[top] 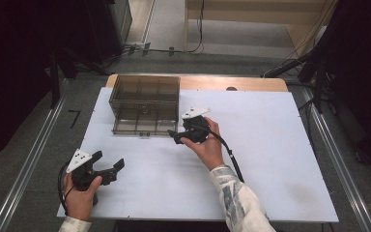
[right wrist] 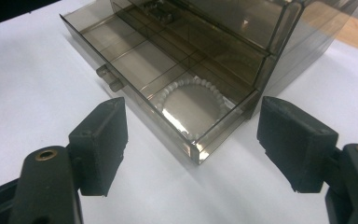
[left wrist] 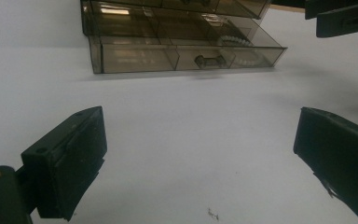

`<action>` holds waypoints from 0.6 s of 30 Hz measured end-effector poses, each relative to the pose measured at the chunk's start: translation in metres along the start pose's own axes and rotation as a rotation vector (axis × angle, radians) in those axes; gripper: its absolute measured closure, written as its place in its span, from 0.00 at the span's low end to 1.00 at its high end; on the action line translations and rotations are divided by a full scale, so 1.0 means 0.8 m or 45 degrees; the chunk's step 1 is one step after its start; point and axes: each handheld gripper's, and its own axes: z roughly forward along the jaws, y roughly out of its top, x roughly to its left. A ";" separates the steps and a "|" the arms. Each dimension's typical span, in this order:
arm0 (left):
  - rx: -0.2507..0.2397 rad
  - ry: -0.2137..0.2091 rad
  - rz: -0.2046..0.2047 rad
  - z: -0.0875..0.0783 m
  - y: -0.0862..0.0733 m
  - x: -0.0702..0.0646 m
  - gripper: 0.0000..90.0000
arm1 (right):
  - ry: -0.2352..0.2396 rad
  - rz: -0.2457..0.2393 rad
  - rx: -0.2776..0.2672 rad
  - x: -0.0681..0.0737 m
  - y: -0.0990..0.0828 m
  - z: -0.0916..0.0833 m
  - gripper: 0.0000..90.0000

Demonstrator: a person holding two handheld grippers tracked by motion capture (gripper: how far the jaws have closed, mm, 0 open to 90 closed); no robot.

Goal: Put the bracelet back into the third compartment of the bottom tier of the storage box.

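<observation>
A smoky clear drawer box [top: 145, 96] stands at the back left of the white table [top: 270, 159]. Its bottom drawer [right wrist: 121, 51] is pulled out, and a white bead bracelet [right wrist: 200, 81] lies in the end compartment. My right gripper [top: 176, 136] hovers at the drawer's right front corner, open, with nothing between the jaws [right wrist: 196, 140]. My left gripper [top: 108, 160] rests near the table's front left, open and empty [left wrist: 200, 154], facing the drawer [left wrist: 186, 56] from a distance.
The drawer has a small handle [right wrist: 109, 79] on its front. A wooden strip [top: 232, 83] runs along the table's far edge. Metal rails [top: 29, 164] flank the table on the floor. The right gripper's cable [top: 232, 154] trails across the table.
</observation>
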 end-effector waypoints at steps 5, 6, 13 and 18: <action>0.002 0.002 0.006 0.001 0.000 -0.001 0.04 | -0.004 -0.002 -0.007 -0.001 -0.001 -0.006 0.25; 0.005 -0.001 0.010 0.002 0.000 -0.001 0.04 | -0.006 -0.002 -0.005 -0.001 -0.002 -0.006 0.25; 0.002 -0.001 0.014 0.002 0.000 -0.002 0.04 | -0.014 0.004 -0.003 -0.004 -0.008 -0.012 0.25; 0.002 0.001 0.015 0.002 -0.001 -0.001 0.04 | -0.030 0.007 -0.009 -0.010 -0.015 -0.024 0.25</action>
